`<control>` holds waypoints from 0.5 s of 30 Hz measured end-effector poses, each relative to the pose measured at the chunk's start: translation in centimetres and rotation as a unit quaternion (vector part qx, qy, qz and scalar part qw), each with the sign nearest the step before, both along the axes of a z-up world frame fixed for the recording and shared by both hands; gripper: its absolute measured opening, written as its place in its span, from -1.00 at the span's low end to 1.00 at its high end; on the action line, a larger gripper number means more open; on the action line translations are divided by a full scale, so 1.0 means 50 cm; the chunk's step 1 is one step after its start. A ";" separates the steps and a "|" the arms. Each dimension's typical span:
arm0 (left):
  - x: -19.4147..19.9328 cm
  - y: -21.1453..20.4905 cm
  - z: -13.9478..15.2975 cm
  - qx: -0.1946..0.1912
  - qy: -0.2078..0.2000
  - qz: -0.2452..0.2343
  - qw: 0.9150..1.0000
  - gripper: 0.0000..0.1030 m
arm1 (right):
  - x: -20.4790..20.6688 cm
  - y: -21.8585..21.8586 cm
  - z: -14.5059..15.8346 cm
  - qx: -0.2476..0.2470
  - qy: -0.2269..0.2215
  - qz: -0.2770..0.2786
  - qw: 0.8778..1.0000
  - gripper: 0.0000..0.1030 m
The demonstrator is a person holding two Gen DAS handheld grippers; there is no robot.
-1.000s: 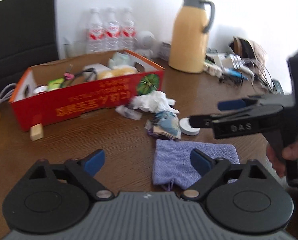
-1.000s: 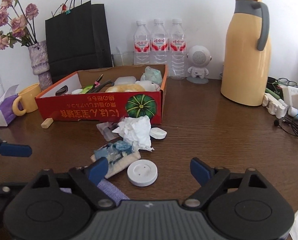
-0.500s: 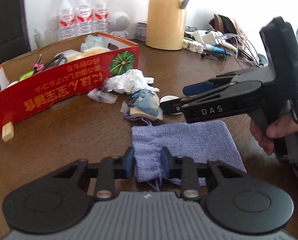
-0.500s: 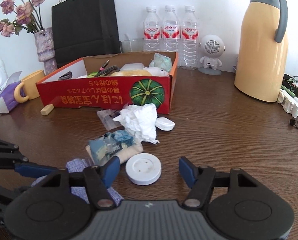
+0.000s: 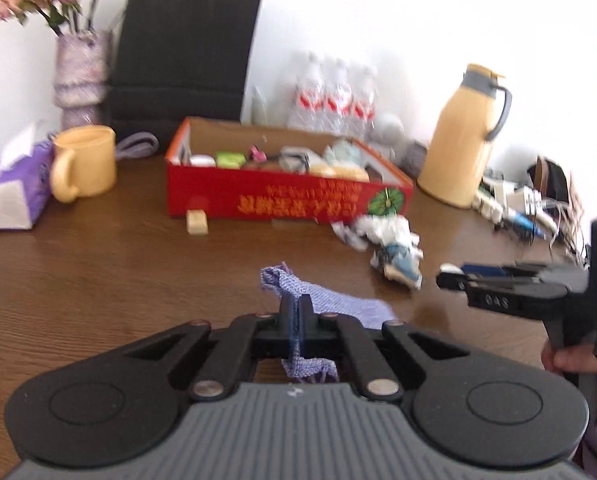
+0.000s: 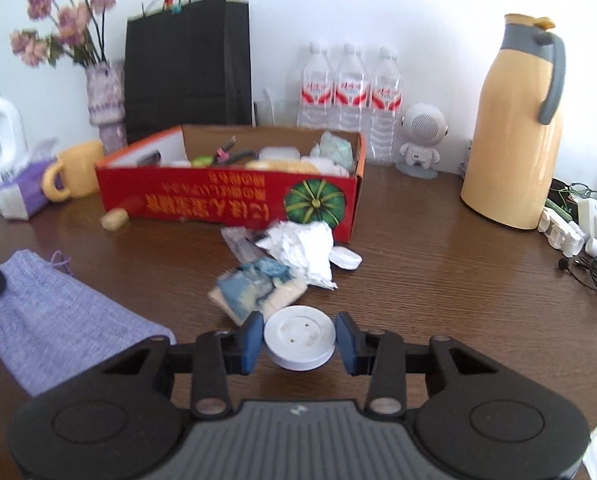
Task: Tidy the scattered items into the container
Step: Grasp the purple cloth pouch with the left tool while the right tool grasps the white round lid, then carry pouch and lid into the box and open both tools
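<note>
Now, left gripper point(image 5: 295, 312): fingers pressed together on the purple knitted pouch point(image 5: 330, 304), one end lifted off the table point(image 5: 118, 280).
Right gripper point(image 6: 299, 342): jaws closing, the white round disc point(image 6: 298, 340) between the 2 blue pads point(image 6: 252, 338); whether they touch it I cannot tell.
Container: red cardboard box point(image 6: 226, 204) toward the table's far edge, already holding several items.
Loose items: crumpled white tissue point(image 6: 302, 248) and a blue packet point(image 6: 254, 292) just in front of the box's right corner.
Far edge: 3 water bottles point(image 6: 350, 96).
</note>
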State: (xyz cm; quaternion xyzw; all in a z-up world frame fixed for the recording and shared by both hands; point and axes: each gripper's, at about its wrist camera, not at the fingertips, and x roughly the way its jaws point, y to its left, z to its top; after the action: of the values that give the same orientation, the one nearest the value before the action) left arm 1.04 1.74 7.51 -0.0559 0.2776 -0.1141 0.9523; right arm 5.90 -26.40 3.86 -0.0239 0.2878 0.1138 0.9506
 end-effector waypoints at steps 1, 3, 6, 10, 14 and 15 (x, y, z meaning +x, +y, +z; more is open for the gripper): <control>-0.012 0.004 0.015 0.000 -0.014 0.007 1.000 -0.95 | -0.020 0.002 0.009 0.006 -0.006 -0.002 1.000 -0.26; -0.040 0.009 0.044 0.005 -0.045 0.017 0.999 -0.95 | -0.059 0.011 0.023 0.013 -0.017 -0.001 1.000 -0.26; -0.083 0.010 0.073 0.005 -0.078 0.020 0.997 -0.95 | -0.119 0.028 0.036 0.020 -0.030 0.000 0.999 -0.26; -0.129 -0.001 0.086 0.000 -0.090 0.003 0.996 -0.95 | -0.197 0.052 0.057 0.026 -0.055 0.009 0.998 -0.26; -0.170 -0.008 0.083 -0.008 -0.092 -0.007 0.996 -0.95 | -0.259 0.070 0.072 0.025 -0.072 0.022 0.997 -0.26; -0.177 -0.009 0.084 -0.010 -0.093 -0.008 0.996 -0.95 | -0.270 0.073 0.075 0.024 -0.075 0.024 0.997 -0.26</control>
State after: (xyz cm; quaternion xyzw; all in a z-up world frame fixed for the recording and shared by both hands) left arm -7.82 1.28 11.69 -0.0526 0.1874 -0.1291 0.9724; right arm -7.61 -22.77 7.63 -0.0164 0.2123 0.1412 0.9668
